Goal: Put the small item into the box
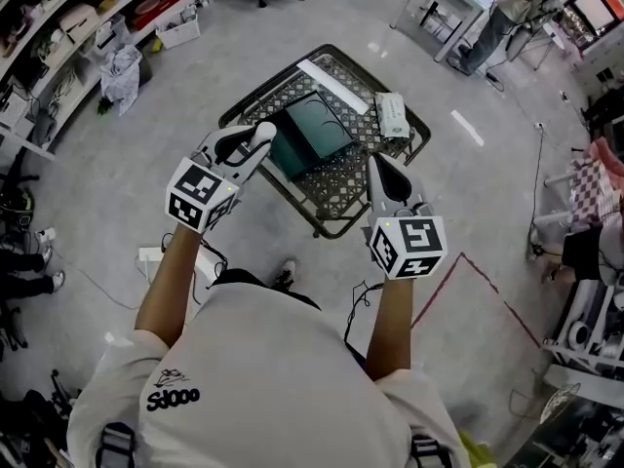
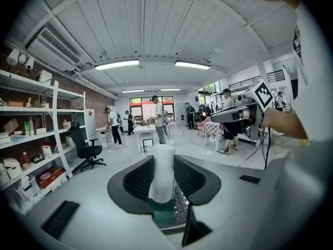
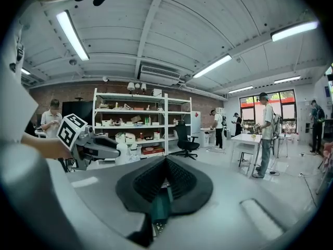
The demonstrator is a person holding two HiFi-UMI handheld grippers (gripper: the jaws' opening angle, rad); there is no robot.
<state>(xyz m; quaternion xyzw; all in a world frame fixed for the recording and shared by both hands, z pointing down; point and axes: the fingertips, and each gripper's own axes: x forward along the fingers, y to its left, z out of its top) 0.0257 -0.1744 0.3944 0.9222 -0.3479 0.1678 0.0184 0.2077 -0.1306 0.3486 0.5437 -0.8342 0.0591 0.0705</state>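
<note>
Remaining: release into the box (image 1: 314,130). At the box's left edge, above the bench (image 1: 343,191), the small white item (image 2: 162,176) is clamped in the left claw (image 2: 163,163); the right claw (image 3: 165,164) is closed, empty.

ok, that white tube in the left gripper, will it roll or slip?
Likely stiff and light: the white tube stands straight in the left gripper, no sag. Its rounded, smooth-looking side suggests it could roll or slip once released on the mesh table.
</note>
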